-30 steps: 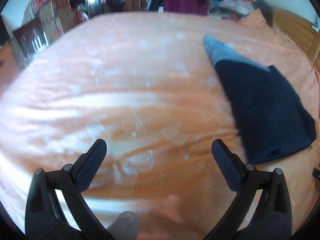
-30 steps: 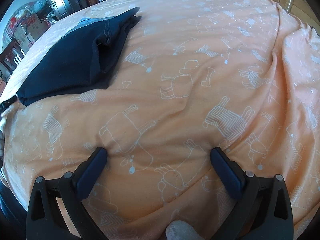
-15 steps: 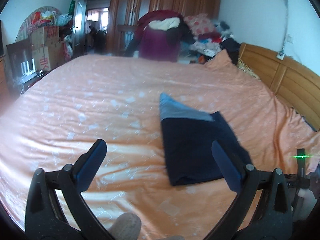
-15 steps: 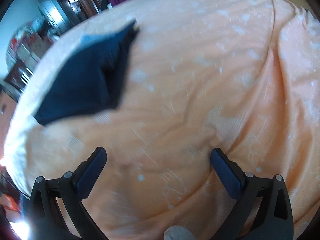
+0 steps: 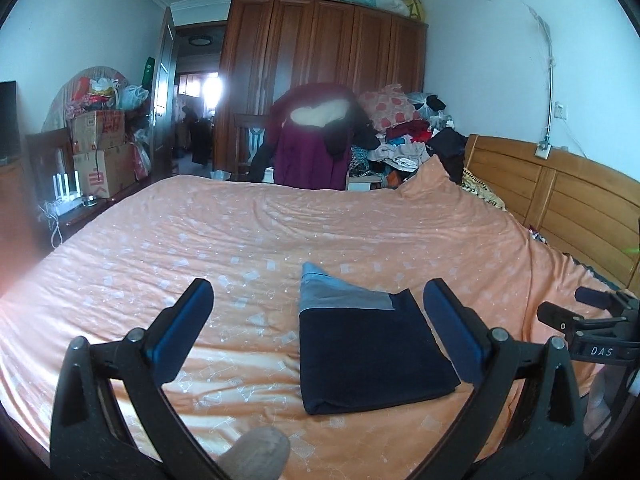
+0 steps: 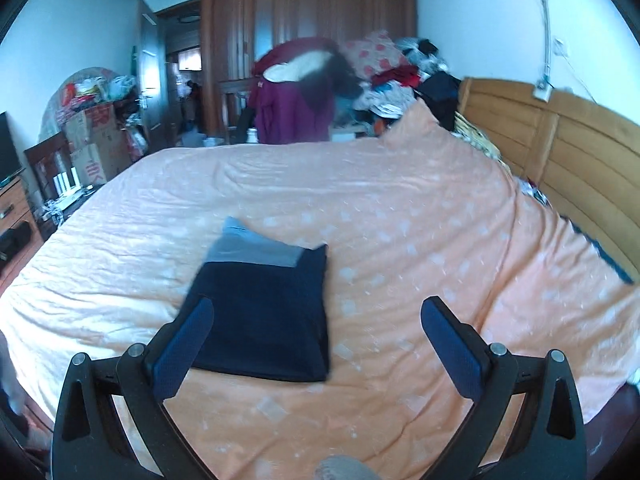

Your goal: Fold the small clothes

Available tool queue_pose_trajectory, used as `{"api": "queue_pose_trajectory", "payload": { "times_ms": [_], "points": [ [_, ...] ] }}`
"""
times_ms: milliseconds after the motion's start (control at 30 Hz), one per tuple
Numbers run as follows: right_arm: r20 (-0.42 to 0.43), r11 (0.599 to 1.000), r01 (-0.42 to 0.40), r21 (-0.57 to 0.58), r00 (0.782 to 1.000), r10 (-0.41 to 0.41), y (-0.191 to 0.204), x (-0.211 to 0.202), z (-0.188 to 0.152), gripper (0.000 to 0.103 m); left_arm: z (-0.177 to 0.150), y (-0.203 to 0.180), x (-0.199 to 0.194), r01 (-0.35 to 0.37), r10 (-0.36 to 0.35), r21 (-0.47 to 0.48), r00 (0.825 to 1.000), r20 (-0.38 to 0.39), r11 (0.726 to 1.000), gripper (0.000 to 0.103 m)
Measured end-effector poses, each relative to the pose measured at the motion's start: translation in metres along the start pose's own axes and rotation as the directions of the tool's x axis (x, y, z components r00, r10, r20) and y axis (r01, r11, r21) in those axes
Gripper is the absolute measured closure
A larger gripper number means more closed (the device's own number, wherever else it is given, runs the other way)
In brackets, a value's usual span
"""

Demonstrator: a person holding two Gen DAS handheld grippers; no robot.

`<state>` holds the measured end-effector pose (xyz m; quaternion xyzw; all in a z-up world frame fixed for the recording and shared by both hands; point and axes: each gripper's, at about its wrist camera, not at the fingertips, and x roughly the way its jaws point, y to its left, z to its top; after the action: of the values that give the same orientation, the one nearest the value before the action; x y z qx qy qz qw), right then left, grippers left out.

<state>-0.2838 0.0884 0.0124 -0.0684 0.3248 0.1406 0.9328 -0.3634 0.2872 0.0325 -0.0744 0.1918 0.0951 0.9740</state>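
Folded navy garment (image 5: 372, 356) lies flat on the bed (image 5: 200, 248).
Left gripper (image 5: 318, 326) and right gripper (image 6: 316, 334) hover above, jaws wide apart, empty.

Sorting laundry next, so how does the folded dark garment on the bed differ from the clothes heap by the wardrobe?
The folded garment is one flat navy rectangle; the clothes heap is many-coloured and jumbled. The garment lies on the orange bedspread; the heap sits beyond it.

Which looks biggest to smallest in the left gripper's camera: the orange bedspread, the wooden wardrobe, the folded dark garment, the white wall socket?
1. orange bedspread
2. wooden wardrobe, though it stands far back, so its true size is unsure
3. folded dark garment
4. white wall socket
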Motion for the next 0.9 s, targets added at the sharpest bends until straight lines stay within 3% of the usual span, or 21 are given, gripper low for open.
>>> {"api": "queue_pose_trajectory", "payload": {
  "times_ms": [300,700,800,900],
  "points": [
    [-0.025,1.0,-0.006,-0.011,1.0,0.005,0.021,-0.017,0.004,0.0,0.001,-0.012,-0.007,-0.107,0.108,0.015,0.993,-0.039,0.994,0.0],
    [-0.045,1.0,-0.031,0.003,0.998,0.031,0.019,-0.02,-0.001,0.0,-0.002,-0.026,-0.011,-0.124,0.125,0.037,0.991,-0.054,0.992,0.0],
    [-0.024,1.0,-0.015,-0.012,1.0,0.015,0.02,-0.027,-0.003,0.0,-0.001,-0.027,-0.009,-0.132,0.133,0.033,0.989,-0.057,0.991,0.0],
    [0.052,0.999,0.038,-0.035,0.998,-0.036,0.019,-0.043,-0.002,0.0,0.0,-0.031,-0.014,-0.134,0.135,0.042,0.99,-0.04,0.99,0.0]
  ]
}}
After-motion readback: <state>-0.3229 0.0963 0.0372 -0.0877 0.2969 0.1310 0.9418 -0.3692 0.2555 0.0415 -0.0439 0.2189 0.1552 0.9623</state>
